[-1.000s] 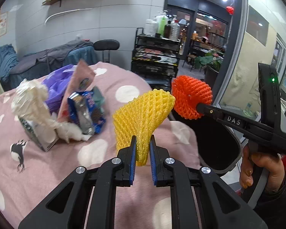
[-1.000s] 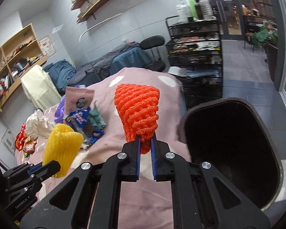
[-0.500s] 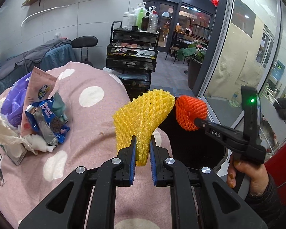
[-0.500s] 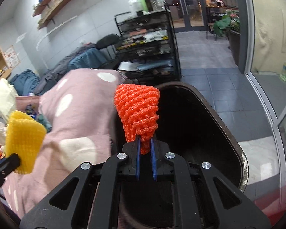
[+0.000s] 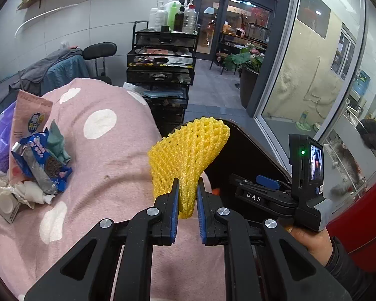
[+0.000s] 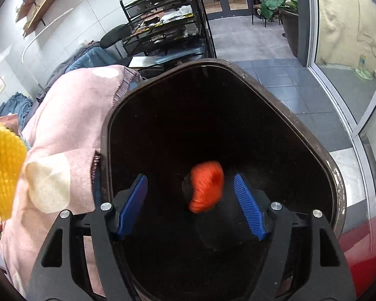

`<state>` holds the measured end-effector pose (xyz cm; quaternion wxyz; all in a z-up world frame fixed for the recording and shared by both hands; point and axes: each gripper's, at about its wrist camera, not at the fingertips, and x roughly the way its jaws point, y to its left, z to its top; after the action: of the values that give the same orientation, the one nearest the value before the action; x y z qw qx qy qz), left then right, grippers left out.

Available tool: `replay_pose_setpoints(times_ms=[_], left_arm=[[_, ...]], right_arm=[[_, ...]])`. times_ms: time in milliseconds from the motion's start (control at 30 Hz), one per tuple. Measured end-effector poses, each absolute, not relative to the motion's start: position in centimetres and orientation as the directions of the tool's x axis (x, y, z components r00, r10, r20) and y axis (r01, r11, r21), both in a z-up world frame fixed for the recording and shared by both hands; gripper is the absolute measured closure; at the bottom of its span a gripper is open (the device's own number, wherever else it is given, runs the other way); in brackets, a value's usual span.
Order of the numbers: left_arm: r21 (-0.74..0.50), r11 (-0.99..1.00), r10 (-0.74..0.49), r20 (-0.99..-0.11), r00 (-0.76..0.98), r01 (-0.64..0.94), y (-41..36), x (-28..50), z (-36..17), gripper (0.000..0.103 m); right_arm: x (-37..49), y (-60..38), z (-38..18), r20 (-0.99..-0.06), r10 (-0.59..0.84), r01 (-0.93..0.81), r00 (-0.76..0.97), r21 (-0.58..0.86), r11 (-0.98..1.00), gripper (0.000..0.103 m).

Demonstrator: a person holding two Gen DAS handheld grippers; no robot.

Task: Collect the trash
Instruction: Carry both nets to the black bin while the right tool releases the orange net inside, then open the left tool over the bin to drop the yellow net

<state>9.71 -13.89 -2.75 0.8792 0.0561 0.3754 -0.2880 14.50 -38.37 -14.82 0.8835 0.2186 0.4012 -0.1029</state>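
Observation:
My left gripper [image 5: 187, 195] is shut on a yellow foam fruit net [image 5: 188, 155] and holds it above the pink dotted blanket [image 5: 107, 155], beside the dark trash bin [image 5: 253, 150]. The net also shows at the left edge of the right wrist view [image 6: 2, 170]. My right gripper [image 6: 190, 200] is open over the bin [image 6: 333, 175]. The orange foam net [image 6: 205, 188] is blurred, loose between the fingers, inside the bin. A pile of wrappers [image 5: 37, 165] and crumpled tissue lies on the blanket at the left.
A black wire rack [image 5: 163, 57] with bottles stands behind the bed. A chair [image 5: 97, 52] with clothes is at the back left. A glass door and window [image 5: 313, 75] run along the right. A red surface [image 6: 363, 250] lies right of the bin.
My right gripper moved over the bin and opened, and the orange net dropped from it into the bin. My left gripper swung right toward the bin, still holding the yellow net.

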Motion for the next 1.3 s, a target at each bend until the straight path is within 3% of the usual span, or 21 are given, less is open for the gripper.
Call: replay_pose_setpoints(times_ms=[333,933,1000,1067,1133,1300], left_arm=[[-0.129,0.789,-0.497,-0.709,0.5,0.601,-17.0,10.7,-2.7,0.09],[-0.103,0.762,-0.458,-0.783,0.42,0.639,-22.6,12.7,-5.1,0.089],[-0.096,0.76,-0.45,-0.791,0.414,0.642,-22.8,12.8,-5.4,0.08],[-0.089,0.761,-0.443,-0.794,0.416,0.642,-22.8,12.9,-5.7,0.045],[-0.088,0.766,-0.447,-0.785,0.429,0.637,-22.5,13.0,-5.8,0.031],[-0.082,0.765,-0.451,-0.776,0.441,0.638,-22.3,12.8,-5.6,0.016]], right_arm=[[12.3,-39.8,-11.7,-0.687,-0.083,0.405,0.722,0.322,0.856,0.022],[10.4,-44.7,-9.5,-0.66,-0.196,0.512,0.726,0.328,0.793,0.018],[10.4,-44.8,-9.6,-0.66,-0.198,0.516,0.724,0.328,0.791,0.017],[10.4,-44.9,-9.6,-0.661,-0.198,0.517,0.723,0.329,0.79,0.016],[10.5,-44.9,-9.6,-0.663,-0.198,0.518,0.722,0.327,0.79,0.015],[10.7,-45.0,-9.7,-0.666,-0.202,0.523,0.718,0.325,0.788,0.012]])
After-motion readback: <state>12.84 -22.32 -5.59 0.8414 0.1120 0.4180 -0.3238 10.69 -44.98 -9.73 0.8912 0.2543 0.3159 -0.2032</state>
